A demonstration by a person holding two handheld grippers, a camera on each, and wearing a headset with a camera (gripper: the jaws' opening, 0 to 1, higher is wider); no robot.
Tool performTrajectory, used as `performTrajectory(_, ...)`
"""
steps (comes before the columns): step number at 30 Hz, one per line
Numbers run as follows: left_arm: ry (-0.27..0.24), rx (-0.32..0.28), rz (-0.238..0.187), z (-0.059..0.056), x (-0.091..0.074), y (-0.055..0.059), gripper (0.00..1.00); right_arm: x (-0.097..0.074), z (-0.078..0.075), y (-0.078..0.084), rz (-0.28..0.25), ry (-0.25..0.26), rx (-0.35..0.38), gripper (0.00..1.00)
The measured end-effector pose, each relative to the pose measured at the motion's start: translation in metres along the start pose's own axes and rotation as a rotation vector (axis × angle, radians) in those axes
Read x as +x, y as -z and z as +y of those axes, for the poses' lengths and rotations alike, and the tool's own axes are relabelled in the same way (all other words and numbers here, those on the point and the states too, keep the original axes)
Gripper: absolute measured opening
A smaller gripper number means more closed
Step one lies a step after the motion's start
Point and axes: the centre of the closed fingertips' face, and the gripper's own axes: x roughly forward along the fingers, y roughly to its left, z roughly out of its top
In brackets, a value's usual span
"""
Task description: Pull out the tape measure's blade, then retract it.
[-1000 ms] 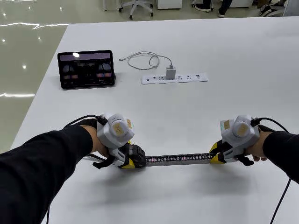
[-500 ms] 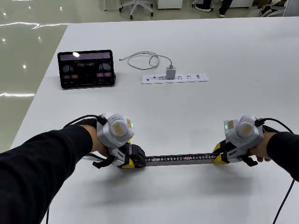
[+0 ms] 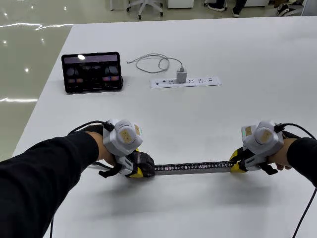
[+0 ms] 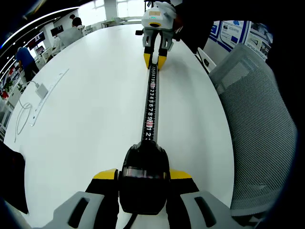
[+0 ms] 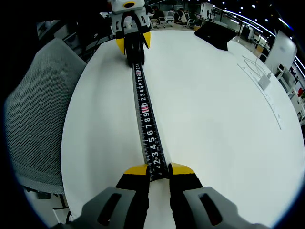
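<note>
A black tape measure case (image 3: 144, 164) (image 4: 144, 179) lies on the white table (image 3: 198, 124), with my left gripper (image 3: 134, 169) (image 4: 143, 175) shut around it. Its dark numbered blade (image 3: 193, 167) (image 4: 149, 102) (image 5: 147, 121) runs out flat along the table to the right. My right gripper (image 3: 236, 166) (image 5: 158, 171) is shut on the blade's end, its yellow-tipped fingers (image 5: 138, 170) pinching it. Each gripper sees the other at the far end of the blade: the right gripper (image 4: 155, 59) in the left gripper view, the left gripper (image 5: 132, 45) in the right gripper view.
A dark tablet (image 3: 92, 72) stands at the back left. A white power strip (image 3: 185, 82) with a plugged charger and looped white cable (image 3: 153, 63) lies behind the middle. A grey mesh chair (image 4: 257, 124) sits by the near table edge. Black cables trail from both grippers.
My right gripper has moved further right with the blade end, so more blade shows. The left gripper and case have stayed in place.
</note>
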Motion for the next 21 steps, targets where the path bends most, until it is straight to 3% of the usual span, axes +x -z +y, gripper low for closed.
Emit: performTrajectory(21, 0.000, -0.007, -0.007, -0.0006, 0.0011, -0.0019, 0.34, -0.0018, 0.0001, 0.0015, 0.007, 0.005, 0.016, 0.11)
